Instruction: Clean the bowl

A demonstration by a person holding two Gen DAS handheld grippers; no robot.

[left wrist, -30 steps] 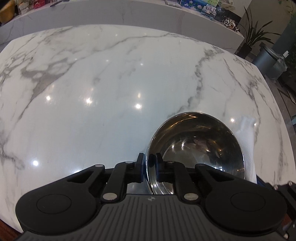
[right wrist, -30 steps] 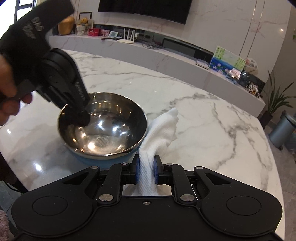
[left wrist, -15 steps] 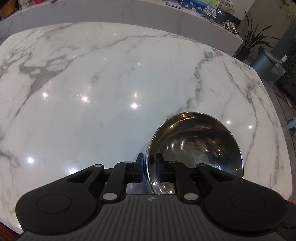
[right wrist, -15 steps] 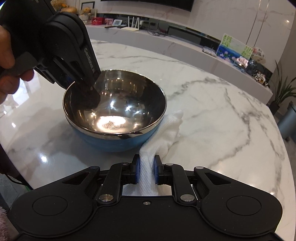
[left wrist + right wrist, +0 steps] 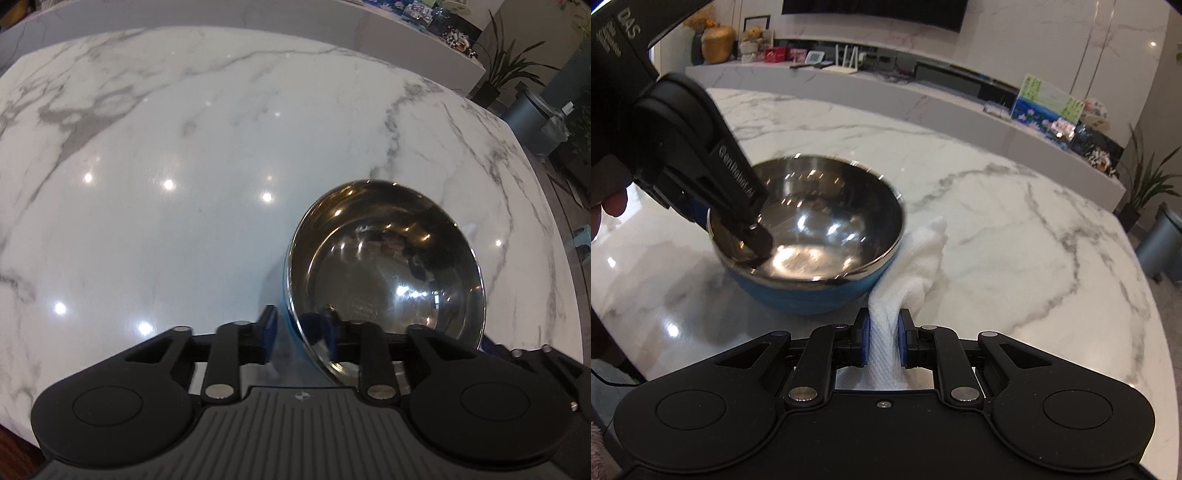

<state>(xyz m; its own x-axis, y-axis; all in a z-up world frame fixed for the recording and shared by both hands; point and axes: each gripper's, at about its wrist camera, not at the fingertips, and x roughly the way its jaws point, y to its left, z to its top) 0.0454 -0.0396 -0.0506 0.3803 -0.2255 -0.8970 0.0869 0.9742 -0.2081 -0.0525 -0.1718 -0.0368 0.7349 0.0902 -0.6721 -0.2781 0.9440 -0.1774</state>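
I have the left gripper [image 5: 298,328] straddling the near rim of the bowl [image 5: 388,266], one finger outside the blue wall and one inside the steel. Its jaws have just been closing. The outer pad stands slightly off the wall with the rim between the pads, though blur there makes that gap hard to be sure of. The bowl stands upright on the marble table [image 5: 184,147]. In the right wrist view it is at about 11 o'clock from my right gripper [image 5: 882,339]. That gripper is pinching a white cloth [image 5: 916,258], which trails off toward 1 o'clock. The cloth lies on the table against the bowl's side at the bowl's 4 o'clock.
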